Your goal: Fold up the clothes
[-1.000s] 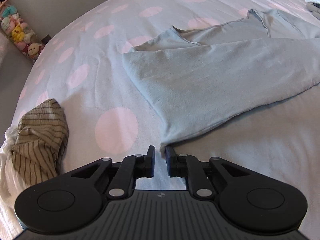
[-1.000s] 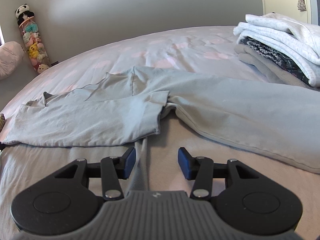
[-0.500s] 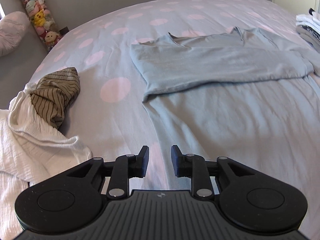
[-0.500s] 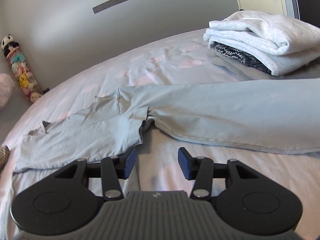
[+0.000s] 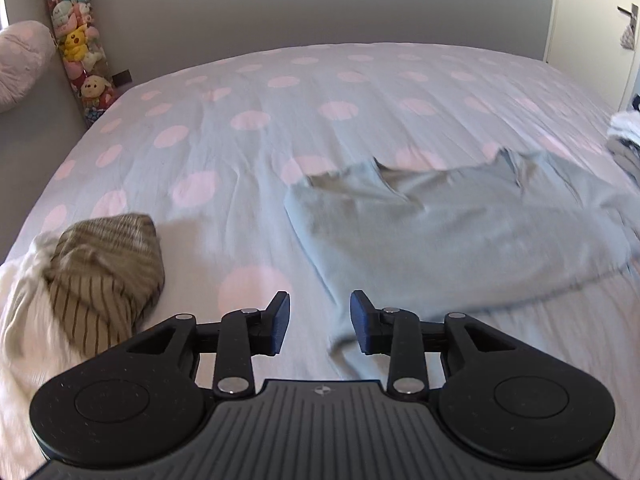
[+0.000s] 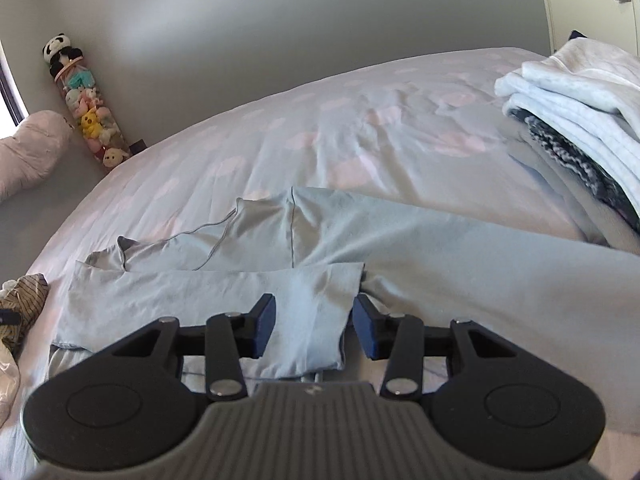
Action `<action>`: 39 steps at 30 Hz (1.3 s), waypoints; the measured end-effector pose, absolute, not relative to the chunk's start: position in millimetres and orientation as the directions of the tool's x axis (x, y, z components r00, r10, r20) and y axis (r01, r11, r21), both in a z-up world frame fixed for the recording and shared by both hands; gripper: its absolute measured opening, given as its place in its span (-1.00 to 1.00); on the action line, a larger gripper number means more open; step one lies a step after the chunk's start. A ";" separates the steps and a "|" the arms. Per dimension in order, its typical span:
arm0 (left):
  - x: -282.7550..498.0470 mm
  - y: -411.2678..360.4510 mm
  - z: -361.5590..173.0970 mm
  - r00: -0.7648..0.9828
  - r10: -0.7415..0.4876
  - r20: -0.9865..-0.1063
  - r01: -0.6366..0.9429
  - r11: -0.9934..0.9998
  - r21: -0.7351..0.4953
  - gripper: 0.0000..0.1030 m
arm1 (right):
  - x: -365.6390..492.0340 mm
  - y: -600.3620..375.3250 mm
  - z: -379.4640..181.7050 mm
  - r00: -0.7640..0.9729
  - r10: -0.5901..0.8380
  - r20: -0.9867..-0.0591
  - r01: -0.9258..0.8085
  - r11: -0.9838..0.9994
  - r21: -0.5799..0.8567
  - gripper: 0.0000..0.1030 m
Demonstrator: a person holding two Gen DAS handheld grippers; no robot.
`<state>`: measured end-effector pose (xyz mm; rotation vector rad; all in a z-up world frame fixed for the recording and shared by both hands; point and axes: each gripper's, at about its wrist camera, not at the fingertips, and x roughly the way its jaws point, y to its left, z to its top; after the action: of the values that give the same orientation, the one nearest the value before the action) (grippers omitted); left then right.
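- The grey shirt [image 5: 452, 236] lies flat on the bed [image 5: 248, 92], partly folded, with one sleeve laid across its body [image 6: 224, 300].
- The left claw [image 5: 320, 322] is open and holds nothing; it hovers over the shirt's near left edge, its right finger over cloth, its left over the dotted cover.
- The right claw [image 6: 314, 326] is open too, empty, with the sleeve cuff showing between its fingers; whether it touches the cloth cannot be told.
- A striped garment [image 5: 104, 272] sits crumpled at the bed's left edge on white cloth [image 5: 24, 320], well apart from the shirt.
- A stack of folded clothes [image 6: 580, 120] rests at the right, just beside the shirt's far side.
- Plush toys [image 5: 80, 48] hang in the wall corner.
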<state>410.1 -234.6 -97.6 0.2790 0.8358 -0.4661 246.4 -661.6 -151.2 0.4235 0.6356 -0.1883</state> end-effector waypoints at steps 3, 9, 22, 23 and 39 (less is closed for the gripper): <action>450.0 -239.8 -103.8 0.569 -0.305 -0.763 0.473 0.881 0.000 -0.20 | 268.6 -670.8 -155.7 0.779 -0.026 -0.626 0.290 0.901 0.324 -0.08; 517.5 -248.2 -121.9 0.540 -0.342 -0.769 0.390 0.911 -0.132 -0.17 | 289.5 -683.4 -171.1 0.759 -0.001 -0.651 0.296 0.891 0.343 -0.08; 569.1 -263.6 -148.8 0.426 -0.335 -0.840 0.279 0.932 -0.230 -0.93 | 288.2 -687.2 -181.0 0.759 0.068 -0.648 0.255 0.884 0.391 -0.60; 567.4 -263.2 -147.1 0.433 -0.336 -0.837 0.278 0.932 -0.230 -0.94 | 288.5 -686.7 -180.6 0.760 0.074 -0.645 0.248 0.885 0.394 -0.86; 566.1 -236.5 -120.8 0.486 -0.337 -0.806 0.310 0.929 -0.202 -0.98 | 335.8 -688.7 -155.4 0.780 0.024 -0.626 0.248 0.905 0.344 -0.92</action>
<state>566.1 -236.5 -120.8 -0.0302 0.9873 -0.3940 335.8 -688.7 -155.4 0.4288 0.6703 -0.1255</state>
